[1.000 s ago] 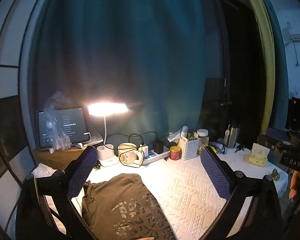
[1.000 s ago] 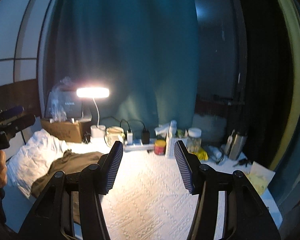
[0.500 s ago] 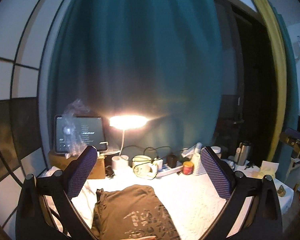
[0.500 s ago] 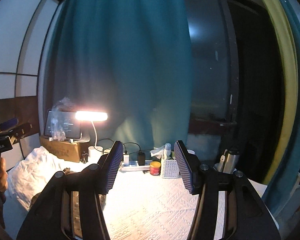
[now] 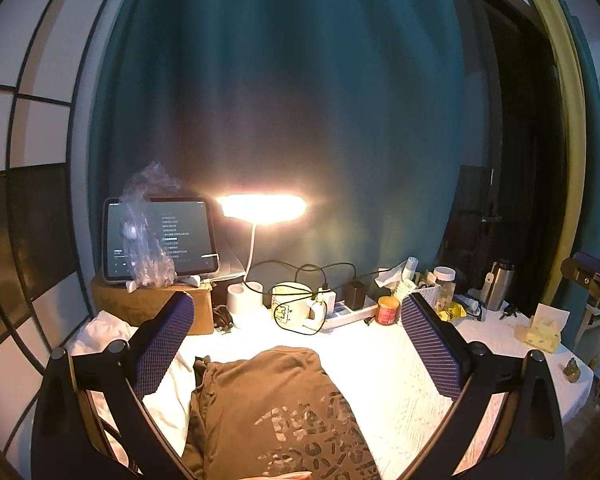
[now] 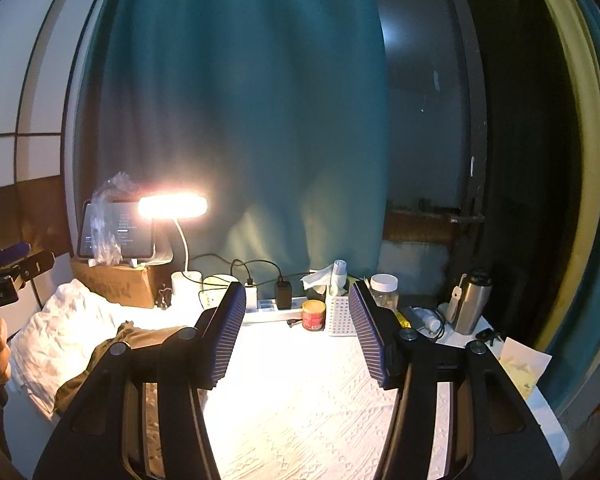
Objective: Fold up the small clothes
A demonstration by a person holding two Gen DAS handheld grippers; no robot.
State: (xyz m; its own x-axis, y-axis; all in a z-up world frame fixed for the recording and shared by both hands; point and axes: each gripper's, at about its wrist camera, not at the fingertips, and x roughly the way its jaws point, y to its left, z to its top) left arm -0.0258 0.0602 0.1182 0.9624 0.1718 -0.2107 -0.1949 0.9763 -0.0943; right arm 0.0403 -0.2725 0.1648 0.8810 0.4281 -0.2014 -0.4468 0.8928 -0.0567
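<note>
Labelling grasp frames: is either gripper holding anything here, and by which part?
Nothing is held. The left gripper stands open above the brown shirt; the right gripper is open over bare tablecloth.

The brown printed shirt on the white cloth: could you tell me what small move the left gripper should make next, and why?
Probably lower the left gripper toward the far edge of the brown printed shirt. Its fingers stand wide apart above the garment, holding nothing, and the shirt lies flat on the white patterned tablecloth, so an edge must be pinched before any fold.
</note>
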